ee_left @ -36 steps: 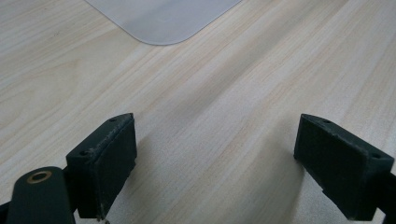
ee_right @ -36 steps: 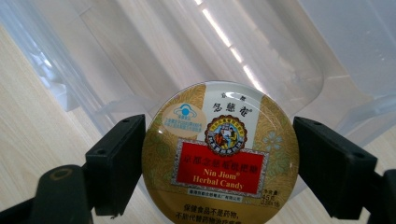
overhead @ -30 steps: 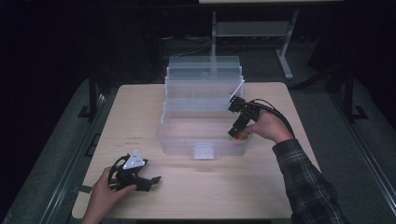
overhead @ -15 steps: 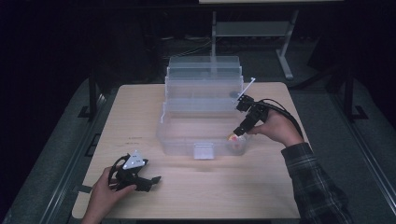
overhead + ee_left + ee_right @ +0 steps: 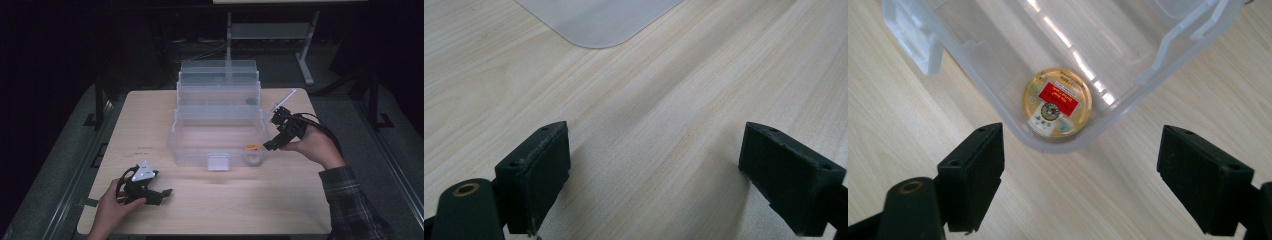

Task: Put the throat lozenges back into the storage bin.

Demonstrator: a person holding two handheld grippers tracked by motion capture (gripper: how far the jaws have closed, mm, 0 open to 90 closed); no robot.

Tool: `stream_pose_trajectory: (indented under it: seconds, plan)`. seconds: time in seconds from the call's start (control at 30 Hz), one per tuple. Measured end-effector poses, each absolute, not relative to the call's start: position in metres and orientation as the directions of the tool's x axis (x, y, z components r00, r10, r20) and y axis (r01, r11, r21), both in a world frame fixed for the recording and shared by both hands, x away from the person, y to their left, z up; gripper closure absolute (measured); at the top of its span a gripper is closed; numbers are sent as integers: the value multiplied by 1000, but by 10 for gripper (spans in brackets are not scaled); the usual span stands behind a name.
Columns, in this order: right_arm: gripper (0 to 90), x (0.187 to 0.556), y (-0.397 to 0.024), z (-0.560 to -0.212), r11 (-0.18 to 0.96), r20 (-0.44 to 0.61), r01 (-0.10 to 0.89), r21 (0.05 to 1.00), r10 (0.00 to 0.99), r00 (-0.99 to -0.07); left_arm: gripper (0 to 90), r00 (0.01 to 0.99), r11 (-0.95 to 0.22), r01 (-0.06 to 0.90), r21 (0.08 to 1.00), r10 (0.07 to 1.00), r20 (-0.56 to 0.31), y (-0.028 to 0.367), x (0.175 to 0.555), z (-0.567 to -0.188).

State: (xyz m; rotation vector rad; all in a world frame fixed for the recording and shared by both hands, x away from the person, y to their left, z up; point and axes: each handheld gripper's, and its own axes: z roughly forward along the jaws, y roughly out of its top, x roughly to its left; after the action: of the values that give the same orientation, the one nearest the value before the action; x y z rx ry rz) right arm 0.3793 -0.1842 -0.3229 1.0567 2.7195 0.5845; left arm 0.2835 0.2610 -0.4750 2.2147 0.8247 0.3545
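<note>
Wood surface: pale wood-grain tabletop (image 5: 300, 200), carries everything; dark floor around it.
Box: clear plastic tiered storage box (image 5: 200, 145), lid trays stepped open toward the far side; sits mid-tabletop, between the two tongs, much nearer the right tongs.
Box latch: small clear tab (image 5: 218, 161) on the near wall of the box.
Round thing: round gold-rimmed tin with red label (image 5: 1057, 102), lying flat inside the box in its near right corner, touching or just beside the corner wall; cannot tell which. High view has it at (image 5: 251, 148).
Right tongs: right tongs (image 5: 274, 144) held by the person's right hand (image 5: 314, 145), just outside the box's right near corner, tips pointed down at that corner.
Right tongs state: jaws wide apart, nothing between them; right gripper view has bare tabletop between the two black pads (image 5: 975, 172), the tin beyond them behind the clear wall.
Left tongs: left tongs (image 5: 162, 194) in the left hand (image 5: 111, 205), low over the tabletop's near left part, well apart from the box, grey three-cornered plate (image 5: 144, 172) on top.
Left tongs state: jaws wide apart, holding nothing; left gripper view has bare wood between them.
Box corner: rounded clear base corner (image 5: 599, 20) ahead of the left tongs, apart from the pads.
Sleeve: plaid sleeve (image 5: 352, 205) on the right forearm.
</note>
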Motion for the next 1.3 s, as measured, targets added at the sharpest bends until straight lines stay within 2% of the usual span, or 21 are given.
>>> stream_pose_trajectory:
  seconds: [0.37, 0.87, 1.3]
  plan:
    - [141, 360, -206, -344, 638, -10, 622, 454, 701, -713, 122, 756, -524, 452, 722, 655, 2, 261, 284, -475]
    - [137, 336, -222, -376, 615, -37, 605, 506, 716, -697, 122, 758, -528, 451, 719, 653, 5, 261, 284, -475]
    - [135, 316, -235, -407, 570, 0, 623, 536, 738, -675, 122, 757, -527, 453, 719, 653, 2, 261, 283, -475]
